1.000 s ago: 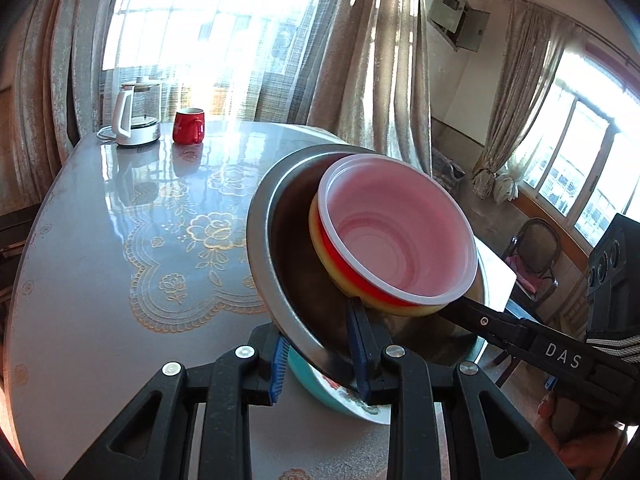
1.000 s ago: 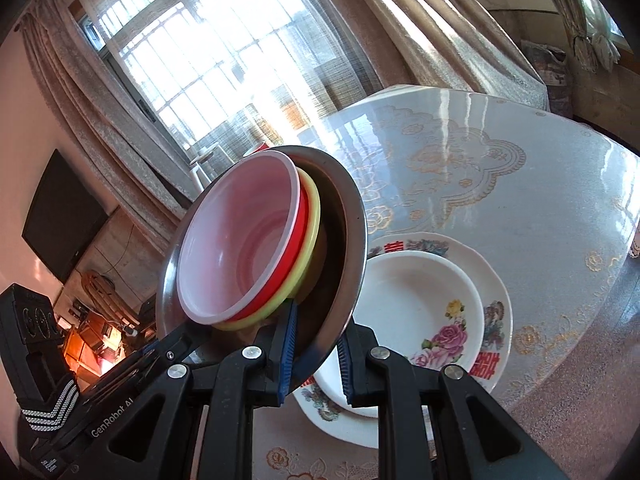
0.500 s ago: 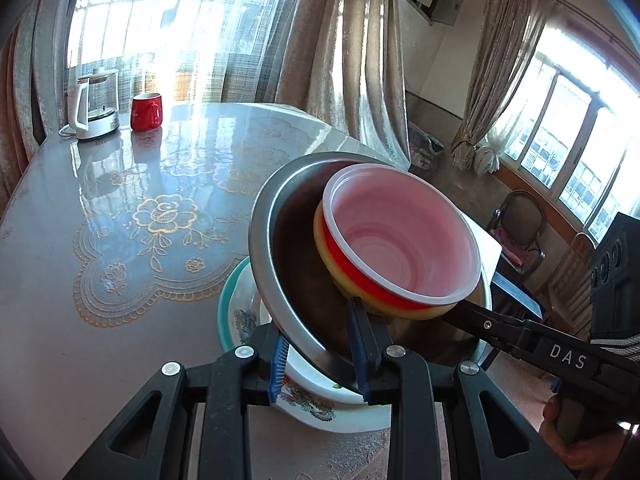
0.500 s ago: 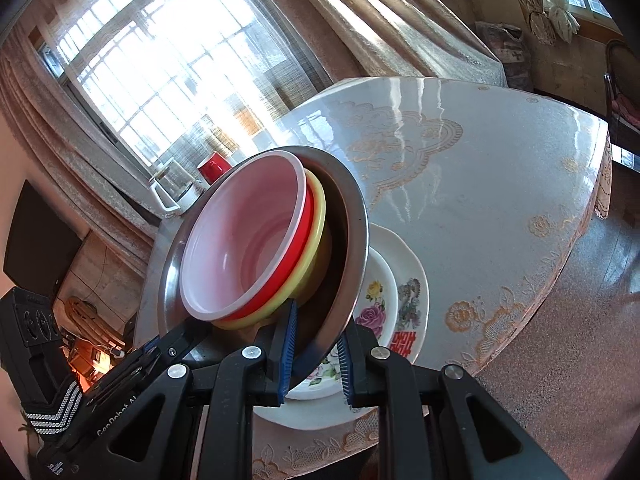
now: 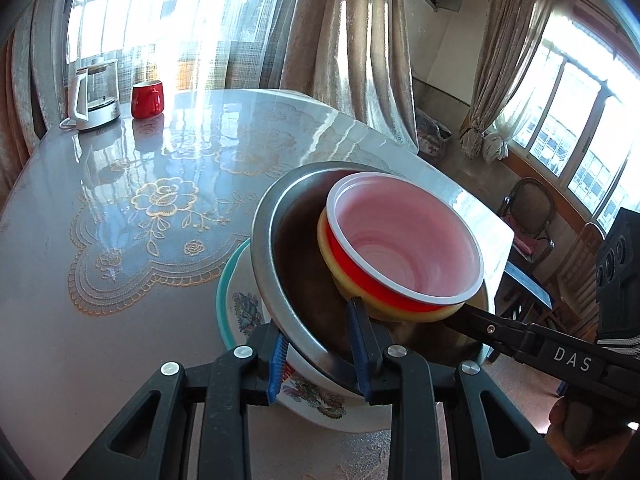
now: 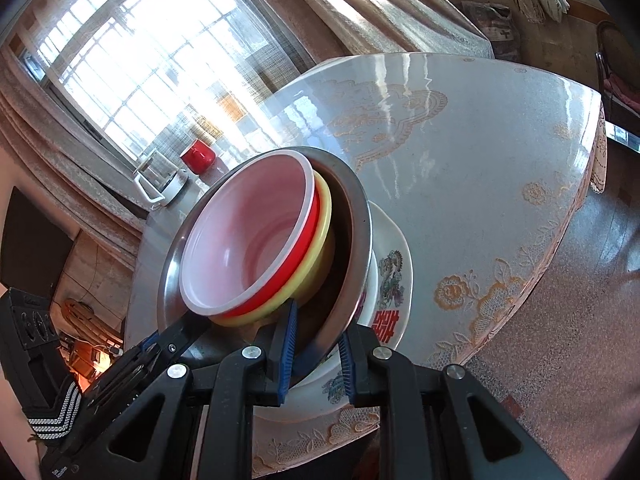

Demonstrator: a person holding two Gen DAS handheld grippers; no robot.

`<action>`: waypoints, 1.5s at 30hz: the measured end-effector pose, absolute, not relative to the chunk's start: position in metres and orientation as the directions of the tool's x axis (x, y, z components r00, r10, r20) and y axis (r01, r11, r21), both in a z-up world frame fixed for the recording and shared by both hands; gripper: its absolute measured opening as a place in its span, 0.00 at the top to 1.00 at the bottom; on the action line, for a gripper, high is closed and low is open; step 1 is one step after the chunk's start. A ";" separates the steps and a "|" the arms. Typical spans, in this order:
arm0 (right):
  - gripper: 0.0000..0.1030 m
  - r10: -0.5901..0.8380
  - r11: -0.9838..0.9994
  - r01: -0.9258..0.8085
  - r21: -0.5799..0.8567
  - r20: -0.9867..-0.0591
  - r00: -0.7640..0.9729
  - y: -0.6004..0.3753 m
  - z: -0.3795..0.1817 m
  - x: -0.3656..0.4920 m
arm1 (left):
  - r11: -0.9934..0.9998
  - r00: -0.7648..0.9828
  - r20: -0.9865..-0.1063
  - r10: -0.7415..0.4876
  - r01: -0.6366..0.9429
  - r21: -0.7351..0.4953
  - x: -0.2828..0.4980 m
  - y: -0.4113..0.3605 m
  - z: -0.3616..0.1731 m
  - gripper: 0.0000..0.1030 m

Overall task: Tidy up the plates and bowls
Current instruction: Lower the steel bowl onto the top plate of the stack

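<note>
A steel bowl (image 5: 304, 280) (image 6: 356, 240) holds a yellow bowl (image 5: 324, 236) (image 6: 316, 268), a red bowl (image 5: 340, 256) (image 6: 280, 284) and a white plastic bowl (image 5: 404, 240) (image 6: 252, 240), nested. My left gripper (image 5: 320, 352) is shut on the steel bowl's near rim. My right gripper (image 6: 314, 344) is shut on its opposite rim. The stack hangs tilted just above flowered plates (image 5: 240, 304) (image 6: 392, 280) near the table's edge; whether it touches them is hidden.
The round table (image 5: 120, 184) (image 6: 480, 160) has a glossy lace-patterned cover. A white kettle (image 5: 94, 96) (image 6: 160, 176) and a red mug (image 5: 148, 98) (image 6: 198, 156) stand at its far side. Chairs (image 5: 528, 216) and curtains lie beyond.
Both grippers carried the bowl stack across the table to sit over the flowered plates, which now lie mostly hidden under the steel bowl. Both grips stayed shut.
</note>
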State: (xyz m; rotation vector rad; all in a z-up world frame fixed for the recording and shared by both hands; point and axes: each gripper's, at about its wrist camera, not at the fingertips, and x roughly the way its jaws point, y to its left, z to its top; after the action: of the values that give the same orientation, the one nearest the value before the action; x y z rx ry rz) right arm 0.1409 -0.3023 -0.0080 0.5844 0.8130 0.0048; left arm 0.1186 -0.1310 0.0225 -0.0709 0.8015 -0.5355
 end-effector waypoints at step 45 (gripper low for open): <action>0.76 0.229 0.868 0.199 0.454 -0.723 0.652 -0.293 -0.021 0.151 | 0.881 0.548 -0.702 -0.455 0.393 -0.265 0.129 -0.132 0.007 0.71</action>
State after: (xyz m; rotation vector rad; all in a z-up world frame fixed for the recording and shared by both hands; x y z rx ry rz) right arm 0.1507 -0.2925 -0.0206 0.5358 0.8720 0.0175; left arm 0.1287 -0.1318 0.0067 -0.0793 0.8537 -0.5031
